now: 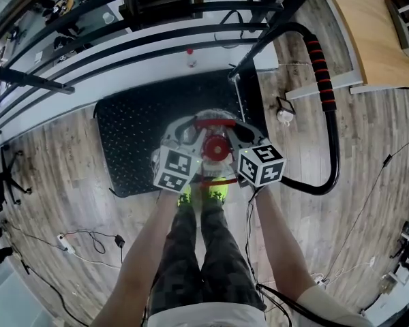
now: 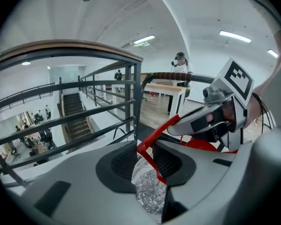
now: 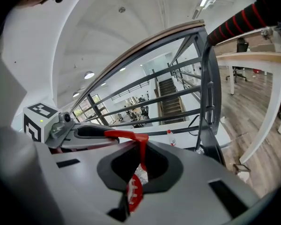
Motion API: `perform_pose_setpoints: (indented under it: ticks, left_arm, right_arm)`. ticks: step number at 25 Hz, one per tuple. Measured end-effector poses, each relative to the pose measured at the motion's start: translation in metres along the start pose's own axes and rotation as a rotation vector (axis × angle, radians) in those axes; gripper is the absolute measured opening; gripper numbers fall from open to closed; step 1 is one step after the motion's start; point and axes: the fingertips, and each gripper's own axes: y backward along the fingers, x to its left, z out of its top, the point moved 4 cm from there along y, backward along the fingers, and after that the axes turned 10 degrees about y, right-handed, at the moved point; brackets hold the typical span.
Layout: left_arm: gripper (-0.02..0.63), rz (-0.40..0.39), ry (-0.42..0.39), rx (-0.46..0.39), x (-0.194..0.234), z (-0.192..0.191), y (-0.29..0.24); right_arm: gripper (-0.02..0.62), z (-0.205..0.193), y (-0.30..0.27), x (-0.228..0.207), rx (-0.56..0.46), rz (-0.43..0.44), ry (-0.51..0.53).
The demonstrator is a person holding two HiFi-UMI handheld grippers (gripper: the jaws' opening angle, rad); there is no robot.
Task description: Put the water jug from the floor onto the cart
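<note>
The clear water jug (image 1: 216, 148), red-capped, is seen from above over the black deck (image 1: 133, 131) of the cart. I cannot tell whether it rests on the deck. Its red carrying handle (image 1: 215, 123) arches over the cap. My left gripper (image 1: 191, 133) is shut on the handle's left part (image 2: 152, 142), with clear plastic just below the pads (image 2: 126, 161). My right gripper (image 1: 242, 136) is shut on the handle's thin right strap (image 3: 140, 149), above the red cap (image 3: 133, 191). Each gripper shows in the other's view: the right (image 2: 215, 121), the left (image 3: 79, 132).
The cart's black push bar with red grips (image 1: 325, 73) curves up on the right. A metal railing (image 1: 123, 39) runs just beyond the deck, with a small bottle (image 1: 189, 56) at its foot. Green shoes (image 1: 204, 196) stand at the deck's near edge. Cables (image 1: 82, 240) lie on the wood floor.
</note>
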Motion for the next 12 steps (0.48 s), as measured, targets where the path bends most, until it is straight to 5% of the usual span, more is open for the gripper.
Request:
perform_pose_setpoints:
  ticks: [12]
  left_arm:
    - [0.104,-0.075,0.067,-0.032,0.004,0.016,-0.038]
  right_arm:
    - [0.02,0.004,-0.024,-0.045,-0.018,-0.047,-0.041]
